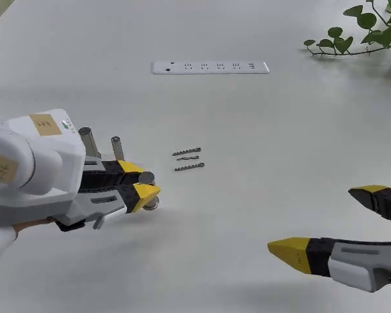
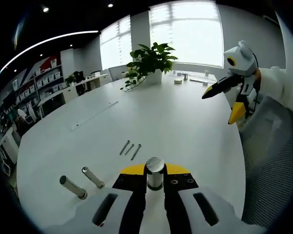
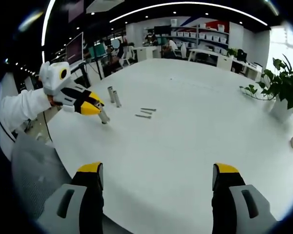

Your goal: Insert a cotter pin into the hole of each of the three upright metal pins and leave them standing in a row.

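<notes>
The left tool point(image 1: 145, 184) has its black jaws with yellow, wedge-shaped tips closed on a metal pin point(image 1: 147, 177). The pin is a short, smooth cylinder of polished grey metal with a flat round top. It looks upright between the tips, with its foot at the tabletop point(image 1: 260, 124), a plain, matte white surface.

In the left gripper view, the same tool point(image 2: 155, 171) has the pin point(image 2: 155, 164) squarely between its jaws. Two more metal pins point(image 2: 72, 186) point(image 2: 93, 177) of the same shape stand close together just to the tool's left. Neither touches the tool or the other pin.

Ahead of the left tool's tips, a short way off, three cotter pins point(image 1: 188, 159) lie flat on the tabletop. They are thin, dark, wavy strips of wire, side by side and nearly parallel.

The right tool point(image 1: 329, 222) is well apart from the pins. Its jaws are spread wide and hold nothing. In the right gripper view its two yellow tips point(image 3: 157, 171) rise far apart, with the left tool, metal pins and cotter pins beyond them to the left.

Far beyond both tools lie a flat white power strip point(image 1: 210, 67) and the leafy green stems of a trailing plant point(image 1: 362, 26).
</notes>
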{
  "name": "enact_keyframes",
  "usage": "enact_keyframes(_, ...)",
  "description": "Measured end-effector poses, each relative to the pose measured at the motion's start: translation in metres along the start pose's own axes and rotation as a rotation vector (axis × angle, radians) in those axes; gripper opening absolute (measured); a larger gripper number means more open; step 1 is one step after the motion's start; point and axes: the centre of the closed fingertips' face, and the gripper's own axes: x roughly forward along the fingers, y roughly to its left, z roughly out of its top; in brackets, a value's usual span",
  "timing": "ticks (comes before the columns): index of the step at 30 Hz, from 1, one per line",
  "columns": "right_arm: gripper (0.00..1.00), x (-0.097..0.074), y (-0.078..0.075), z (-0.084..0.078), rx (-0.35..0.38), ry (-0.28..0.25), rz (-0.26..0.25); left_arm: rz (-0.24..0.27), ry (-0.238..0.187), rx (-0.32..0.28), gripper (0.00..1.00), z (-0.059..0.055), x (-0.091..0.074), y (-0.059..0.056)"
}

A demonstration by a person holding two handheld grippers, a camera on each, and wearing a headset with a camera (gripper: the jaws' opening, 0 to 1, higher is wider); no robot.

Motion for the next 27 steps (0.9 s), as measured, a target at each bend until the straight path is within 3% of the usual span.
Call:
enact_keyframes(11, 0.91, -0.002, -0.002, -0.005, 0.01, 0.002, 0.0, -0.05, 0.018, 0.011, 0.09, -0.002, 0.025, -0.015)
enact_keyframes(27, 0.97, -0.002, 0.002, -0.002, -0.025, -0.008, 0.013, -0.045, 0.036, -0.018, 0.09, -0.008, 0.035, -0.013)
